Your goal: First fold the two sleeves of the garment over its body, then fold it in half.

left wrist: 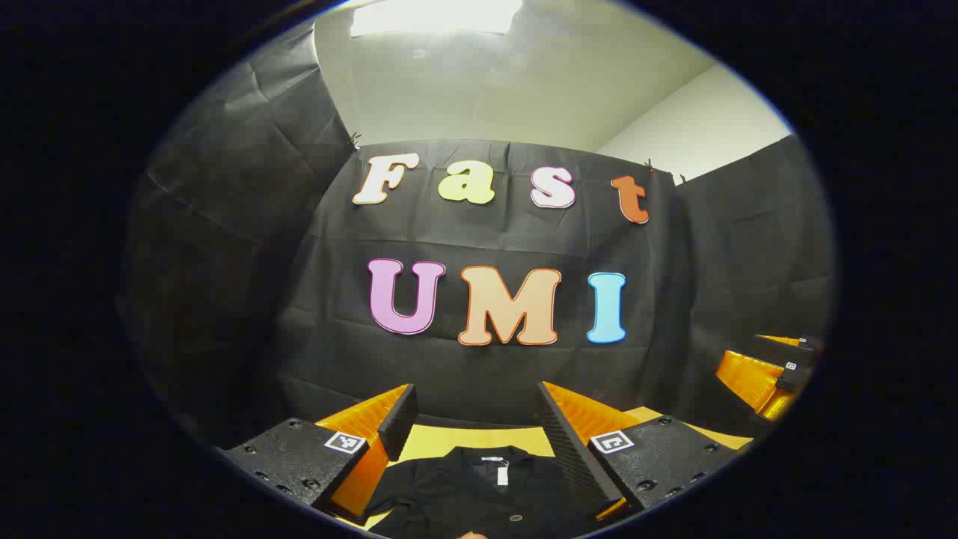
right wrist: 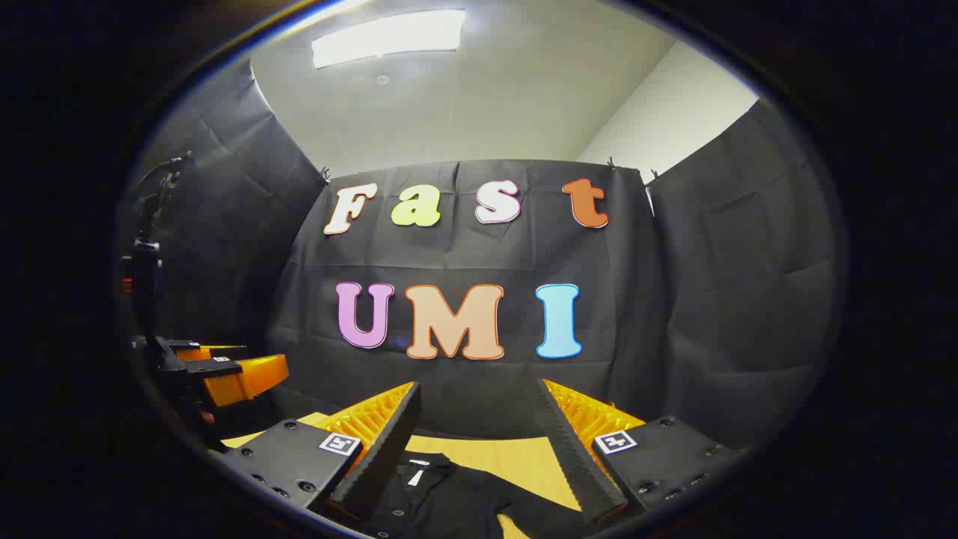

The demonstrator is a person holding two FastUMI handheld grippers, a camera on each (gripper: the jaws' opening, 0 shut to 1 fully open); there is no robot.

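Both the left gripper (left wrist: 475, 419) and right gripper (right wrist: 479, 419) are spread wide, holding nothing, above the black button-up fabric garment (left wrist: 479, 494) on the yellow table (right wrist: 524, 457). Guessing a sloppy pinch grabs two layers and bunches the sleeve.

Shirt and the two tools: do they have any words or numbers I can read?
The white tag at the collar of the black shirt: too small to read.
The square markers on the left tool and the right tool: black-and-white patterns, no readable words.
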